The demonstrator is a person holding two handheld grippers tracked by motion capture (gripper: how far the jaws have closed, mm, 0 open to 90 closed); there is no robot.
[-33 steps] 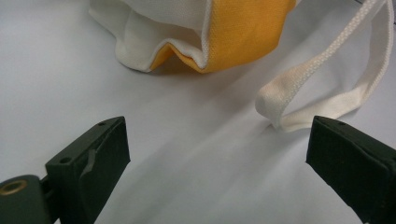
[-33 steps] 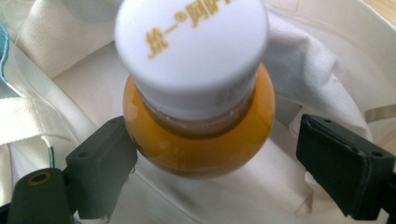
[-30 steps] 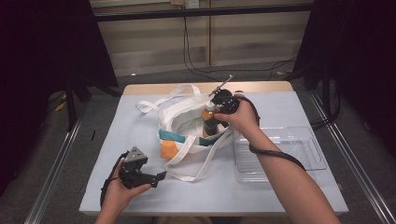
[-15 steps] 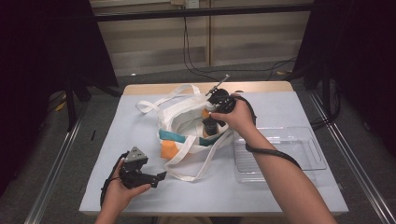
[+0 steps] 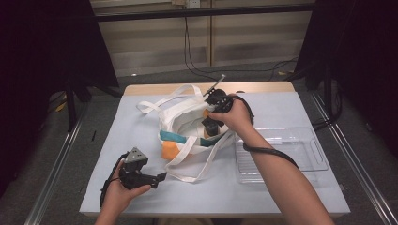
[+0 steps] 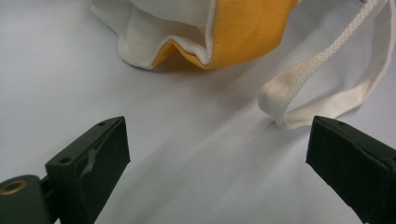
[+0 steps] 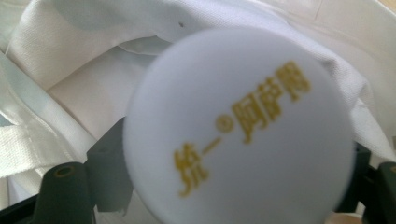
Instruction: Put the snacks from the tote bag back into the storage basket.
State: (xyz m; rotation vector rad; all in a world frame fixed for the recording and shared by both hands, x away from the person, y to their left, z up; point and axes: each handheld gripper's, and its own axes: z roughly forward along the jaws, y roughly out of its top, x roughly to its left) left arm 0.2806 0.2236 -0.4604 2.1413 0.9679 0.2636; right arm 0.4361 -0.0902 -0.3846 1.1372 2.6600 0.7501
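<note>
Reaching into the white tote bag, your right gripper sits at the bag's mouth, ringed by folds of white cloth that crowd both sides of the jaws. Its jaws have just been closing, and in the right gripper view a round white cap with gold lettering sits between them, both pads against its sides, so you have it clamped. What lies under the cap is hidden; it is probably a bottle, but the blur leaves that unsettled. Beside your right forearm, the clear plastic tray lies on the table, near the bag yet apart from it. Your left gripper rests near the table's front edge, jaws wide apart on nothing. Ahead of it lie the bag's orange corner and a loop of white strap, just short of the jaws.
</note>
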